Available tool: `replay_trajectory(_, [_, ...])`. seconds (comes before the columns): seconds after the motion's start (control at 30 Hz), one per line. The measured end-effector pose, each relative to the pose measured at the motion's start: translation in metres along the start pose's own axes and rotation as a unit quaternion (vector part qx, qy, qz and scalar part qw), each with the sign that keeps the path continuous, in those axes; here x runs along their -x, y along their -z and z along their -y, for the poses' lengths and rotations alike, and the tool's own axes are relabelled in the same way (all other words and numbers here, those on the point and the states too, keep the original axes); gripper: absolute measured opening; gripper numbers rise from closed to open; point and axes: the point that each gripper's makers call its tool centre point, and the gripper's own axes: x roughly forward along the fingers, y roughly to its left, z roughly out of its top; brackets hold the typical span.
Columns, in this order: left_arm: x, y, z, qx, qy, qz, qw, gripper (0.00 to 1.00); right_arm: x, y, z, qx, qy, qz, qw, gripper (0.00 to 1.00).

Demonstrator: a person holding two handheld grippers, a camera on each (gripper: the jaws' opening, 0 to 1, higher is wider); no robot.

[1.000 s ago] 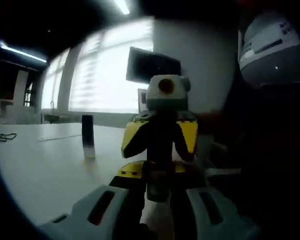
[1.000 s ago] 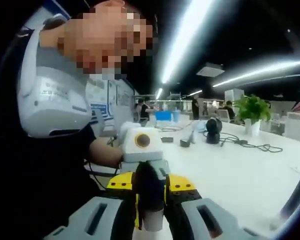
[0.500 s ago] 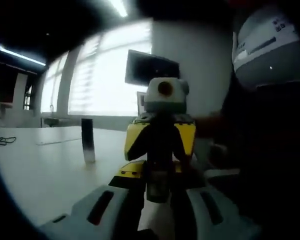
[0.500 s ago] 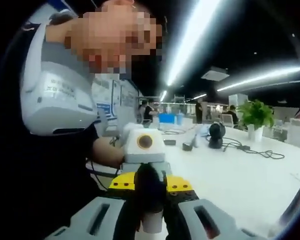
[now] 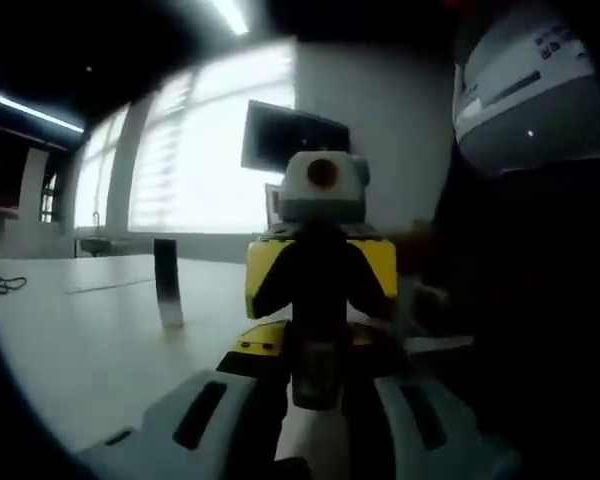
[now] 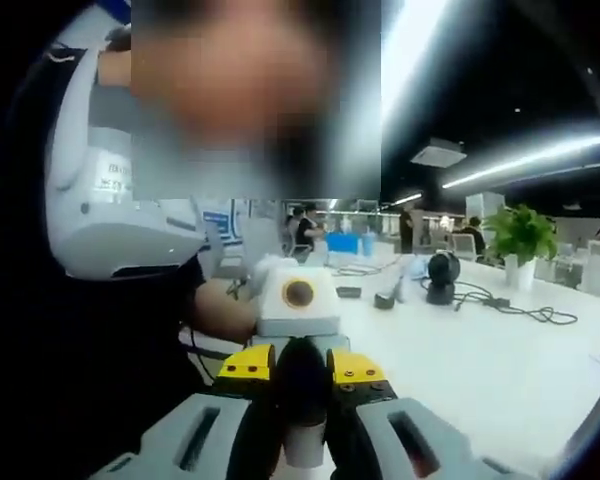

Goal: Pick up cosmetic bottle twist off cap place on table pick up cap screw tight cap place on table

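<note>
a: where was the bottle [image 5: 317, 330]?

b: held up between the two grippers, above the white table [image 5: 90, 350]. in the left gripper view the left gripper [image 5: 313, 400] had its jaws pressed in on the pale lower end of the bottle, and the right gripper [image 5: 320, 270], yellow and black, faced it from the far end, closed round the dark upper part.

a: and from the other side?

b: the right gripper view showed the right gripper [image 6: 303, 425] pinching the dark cap [image 6: 302, 380], with the pale part of the bottle just below it. the left gripper [image 6: 300, 345] sat straight across, touching the far end of the bottle.

a: was the cap off or on?

b: i couldn't tell; the joint was hidden by the jaws.

a: any open room?

b: in the left gripper view the table ran bare to the left, up to a dark upright tube [image 5: 166, 285] standing well apart from the grippers, and a cable [image 5: 2, 287] lay near the far left edge. to the right the person's dark sleeve [image 5: 520, 330] closed that side off.

a: and in the right gripper view?

b: the tabletop [image 6: 500, 380] was bare to the right of the grippers. farther back stood a round black device [image 6: 441, 273] with a cord [image 6: 525, 310] trailing off, and a potted plant [image 6: 521, 235] near the far edge. the person's body blocked the left side.
</note>
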Motion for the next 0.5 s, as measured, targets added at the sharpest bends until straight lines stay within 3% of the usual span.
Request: replay_trajectory(0.5, [-0.0002, 0.0020, -0.0017, 0.006, -0.012, -0.005, 0.9999, 0.10, -0.0043, 0.0013, 0.0021, -0.005, 0.001, 0.002, 1.0000, 0.13])
